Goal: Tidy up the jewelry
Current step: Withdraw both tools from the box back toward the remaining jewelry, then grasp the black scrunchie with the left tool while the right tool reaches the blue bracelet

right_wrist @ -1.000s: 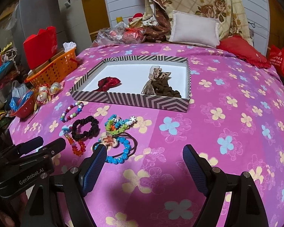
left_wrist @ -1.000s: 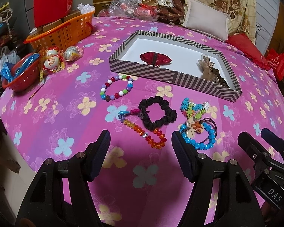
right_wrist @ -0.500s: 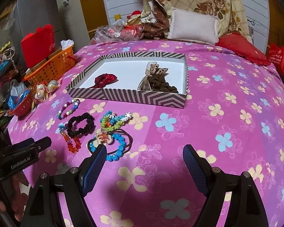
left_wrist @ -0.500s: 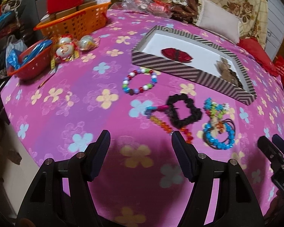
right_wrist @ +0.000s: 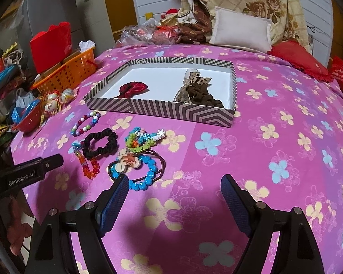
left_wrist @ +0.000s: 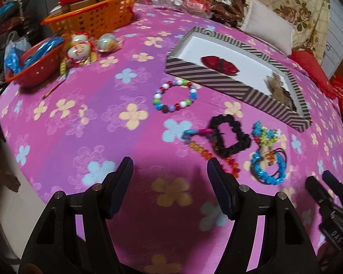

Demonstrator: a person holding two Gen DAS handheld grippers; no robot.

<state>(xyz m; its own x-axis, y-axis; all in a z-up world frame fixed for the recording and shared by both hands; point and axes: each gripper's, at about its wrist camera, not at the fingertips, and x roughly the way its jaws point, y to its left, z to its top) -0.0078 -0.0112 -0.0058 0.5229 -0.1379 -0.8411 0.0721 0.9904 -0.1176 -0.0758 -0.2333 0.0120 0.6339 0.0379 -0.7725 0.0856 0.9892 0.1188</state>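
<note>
Several light, floppy pieces lie on the pink flowered bedspread [right_wrist: 274, 125] before the striped cardboard tray [right_wrist: 171, 110]. Left gripper [left_wrist: 170, 178] and right gripper [right_wrist: 173, 196] gape wide, empty. Black fabric scrunchie [right_wrist: 100, 143] squashes; pinch one side.

In the right wrist view, white letters "GenRobot.AI" stood on the black body of the left gripper [right_wrist: 26, 174]. In the left wrist view, the right gripper [left_wrist: 331, 194] carried small letters turned upside down, perhaps "DAS". The red bag [right_wrist: 341, 75] at the far right had gold characters, too small to read.
</note>
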